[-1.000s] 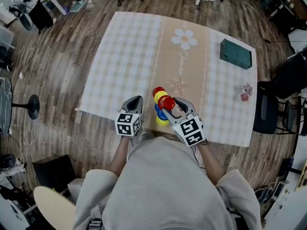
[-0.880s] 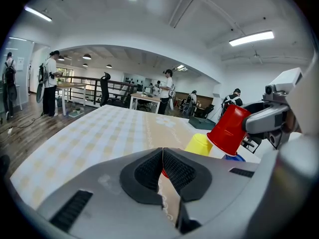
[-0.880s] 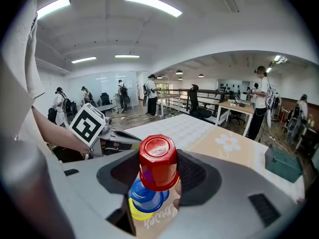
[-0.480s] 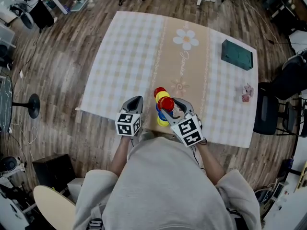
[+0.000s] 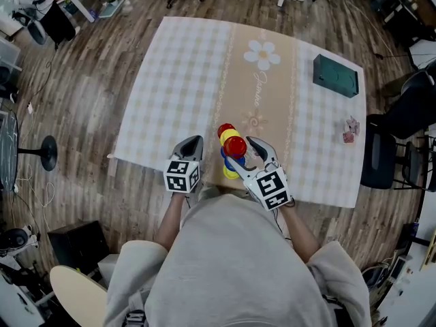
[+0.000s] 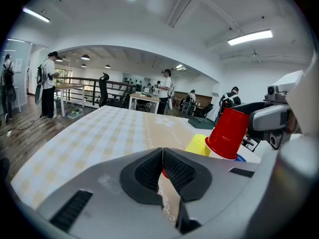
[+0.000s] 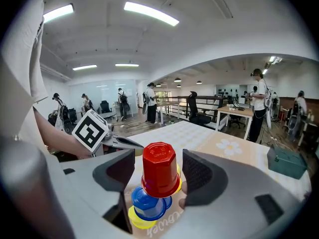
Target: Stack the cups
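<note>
Near the table's front edge stands a stack: a yellow cup [image 7: 135, 219] at the bottom, a blue cup [image 7: 148, 203] on it, and an upside-down red cup [image 7: 159, 168] [image 5: 236, 146] [image 6: 229, 132] on top. My right gripper [image 7: 158, 171] [image 5: 241, 152] is open around the red cup, with a thin gap on each side. Just behind the stack are another yellow cup [image 5: 229, 135] [image 6: 199, 144] and another red cup [image 5: 223, 129]. My left gripper [image 6: 162, 159] [image 5: 193, 142] is shut and holds nothing, a little to the left of the stack.
A checked tablecloth [image 5: 184, 80] with a beige flower strip covers the table. A dark green box [image 5: 334, 76] lies at the far right, and a small pink object [image 5: 349, 133] is near the right edge. A black chair [image 5: 380, 157] stands beside the table's right side.
My right gripper's jaws have spread away from the red cup and the gripper has drawn back slightly. The red cup stays on the blue cup. The left gripper has not moved.
</note>
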A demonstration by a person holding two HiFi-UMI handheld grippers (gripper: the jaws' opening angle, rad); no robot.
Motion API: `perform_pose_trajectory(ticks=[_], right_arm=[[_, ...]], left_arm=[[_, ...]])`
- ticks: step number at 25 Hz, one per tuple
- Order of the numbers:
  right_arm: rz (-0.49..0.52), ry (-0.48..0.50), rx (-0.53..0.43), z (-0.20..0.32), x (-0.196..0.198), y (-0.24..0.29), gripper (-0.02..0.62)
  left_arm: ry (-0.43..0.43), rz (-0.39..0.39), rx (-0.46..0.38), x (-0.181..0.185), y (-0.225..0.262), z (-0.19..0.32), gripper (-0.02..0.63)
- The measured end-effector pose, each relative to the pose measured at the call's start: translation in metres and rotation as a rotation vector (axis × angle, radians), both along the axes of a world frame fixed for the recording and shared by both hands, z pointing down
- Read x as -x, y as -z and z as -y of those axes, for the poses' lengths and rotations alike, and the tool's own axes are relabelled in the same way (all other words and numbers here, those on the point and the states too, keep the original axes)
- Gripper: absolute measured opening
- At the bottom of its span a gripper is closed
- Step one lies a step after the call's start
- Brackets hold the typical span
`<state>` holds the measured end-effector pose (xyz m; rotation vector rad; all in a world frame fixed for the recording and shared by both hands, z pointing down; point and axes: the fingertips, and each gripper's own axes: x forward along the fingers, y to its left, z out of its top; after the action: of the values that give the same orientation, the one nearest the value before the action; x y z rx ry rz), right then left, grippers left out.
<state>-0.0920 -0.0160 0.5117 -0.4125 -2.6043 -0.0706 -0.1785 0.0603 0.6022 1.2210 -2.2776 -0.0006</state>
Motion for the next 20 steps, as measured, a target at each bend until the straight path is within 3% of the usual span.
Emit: perform_pose_trajectory(ticks=[8,20], right_arm=[[0.042,-0.075,0.018,0.026,-0.027,0.003,0.233],[0.031,-0.320,-0.001,0.100,-0.043,-0.028,0.117]], left_arm=[[-0.032,0.007,0.007,0.001,0.001,0.008,0.014],[-0.067,0.021,0.011,0.003,0.007,0.018,0.014]])
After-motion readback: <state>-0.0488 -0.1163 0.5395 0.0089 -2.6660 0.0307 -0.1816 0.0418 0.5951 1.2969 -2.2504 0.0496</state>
